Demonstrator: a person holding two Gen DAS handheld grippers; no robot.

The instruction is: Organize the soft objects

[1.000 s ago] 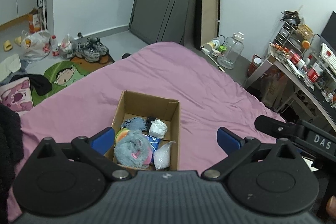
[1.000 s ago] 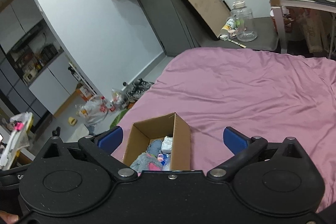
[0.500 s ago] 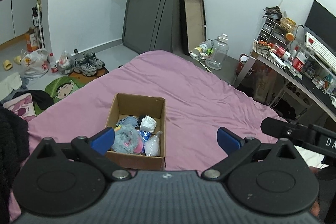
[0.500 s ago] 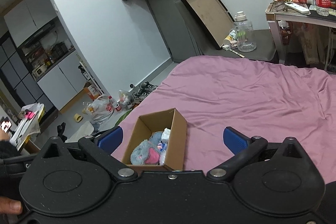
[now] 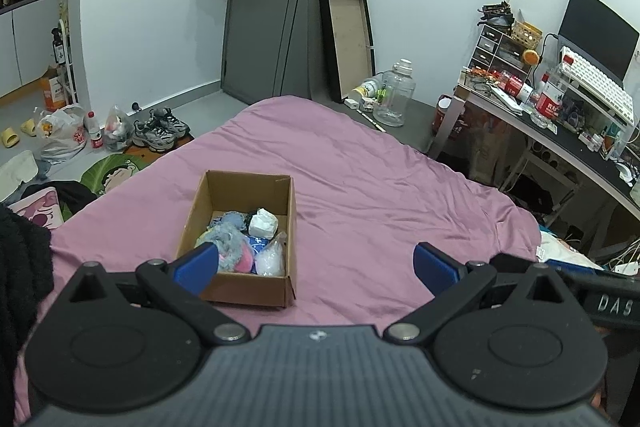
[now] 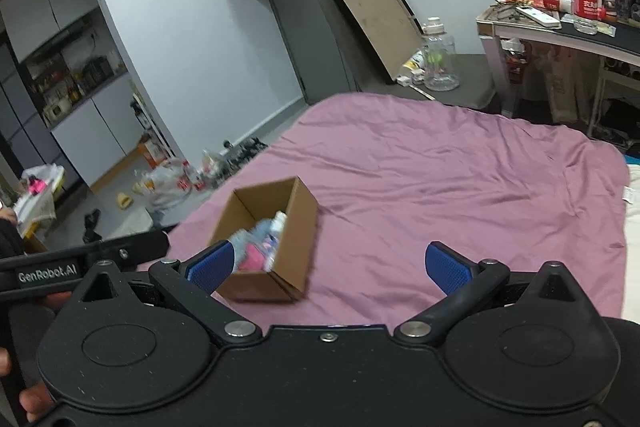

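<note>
An open cardboard box sits on the pink bed sheet. It holds several soft items: a grey-blue and pink fluffy toy, a white bundle and a clear bag. The box also shows in the right wrist view, a little blurred. My left gripper is open and empty, held above the bed behind the box. My right gripper is open and empty, to the right of the box.
The bed's far edge meets a grey floor with a clear jug, a leaning board and shoes and bags at left. A cluttered desk stands at right. A dark door is behind.
Both grippers have pulled back and up from the box, which now looks smaller and farther away. More of the room shows. Both stayed open and empty.
</note>
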